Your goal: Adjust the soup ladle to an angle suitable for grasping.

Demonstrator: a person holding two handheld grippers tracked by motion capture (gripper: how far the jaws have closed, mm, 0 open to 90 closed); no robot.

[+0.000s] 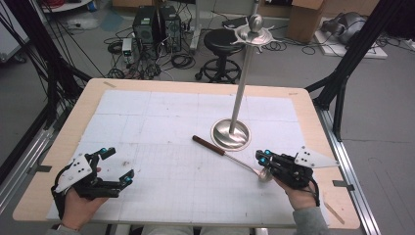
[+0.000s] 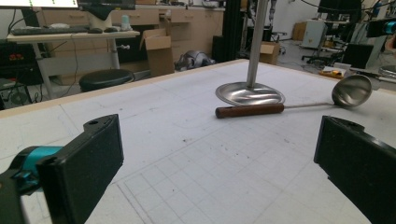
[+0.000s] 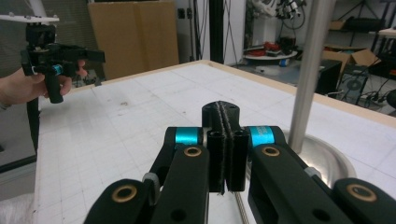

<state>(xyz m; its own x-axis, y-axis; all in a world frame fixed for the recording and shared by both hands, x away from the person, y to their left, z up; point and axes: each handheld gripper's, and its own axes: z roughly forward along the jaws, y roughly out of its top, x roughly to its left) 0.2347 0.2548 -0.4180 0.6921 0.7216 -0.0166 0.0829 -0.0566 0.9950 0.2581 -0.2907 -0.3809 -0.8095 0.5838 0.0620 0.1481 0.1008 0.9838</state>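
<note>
A steel ladle (image 1: 265, 174) with a brown wooden handle (image 1: 208, 144) lies on the white gridded mat, its bowl at the right. My right gripper (image 1: 263, 157) hovers just over the thin stem near the bowl, jaws pressed together with nothing seen between the pads (image 3: 225, 140); a bit of the stem shows beneath them. My left gripper (image 1: 117, 166) rests at the table's near left, jaws wide apart and empty (image 2: 219, 158). In the left gripper view the ladle (image 2: 352, 89) lies ahead to the right beside the stand's base.
A tall metal stand (image 1: 243, 78) with a round dish base (image 1: 230, 133) and hooked top (image 1: 254, 32) rises right of centre, just behind the ladle. The table's wooden edge (image 1: 320, 127) frames the mat. Stools, computers and cables crowd the floor beyond.
</note>
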